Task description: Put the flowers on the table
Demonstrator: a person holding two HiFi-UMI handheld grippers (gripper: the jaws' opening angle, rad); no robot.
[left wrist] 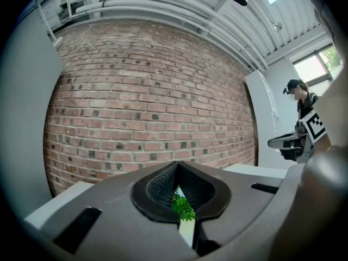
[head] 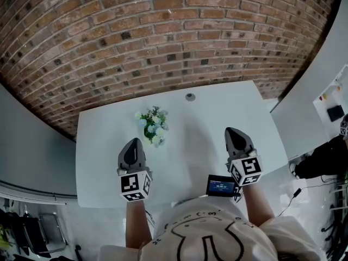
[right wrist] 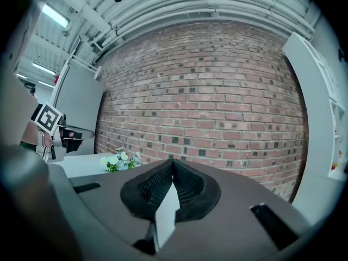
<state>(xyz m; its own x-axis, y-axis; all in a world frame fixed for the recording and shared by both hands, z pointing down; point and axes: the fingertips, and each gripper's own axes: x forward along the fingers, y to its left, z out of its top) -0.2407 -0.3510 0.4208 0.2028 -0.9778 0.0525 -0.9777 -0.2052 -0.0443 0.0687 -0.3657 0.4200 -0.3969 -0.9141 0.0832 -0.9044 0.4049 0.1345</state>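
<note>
Green of flowers half-hidden behind closed left gripper; stems unclear

White-and-green flowers on a white table; red-brown brick wall; black-and-white checker-marked cubes.

I note even, bright light; soft shadows on the desk; heavy fisheye bowing at edges; ceiling lamp glares at ten o'clock, right gripper view.

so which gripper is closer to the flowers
The left gripper: the flowers sit just ahead of its jaws, while the right gripper is well off to the side.
</note>
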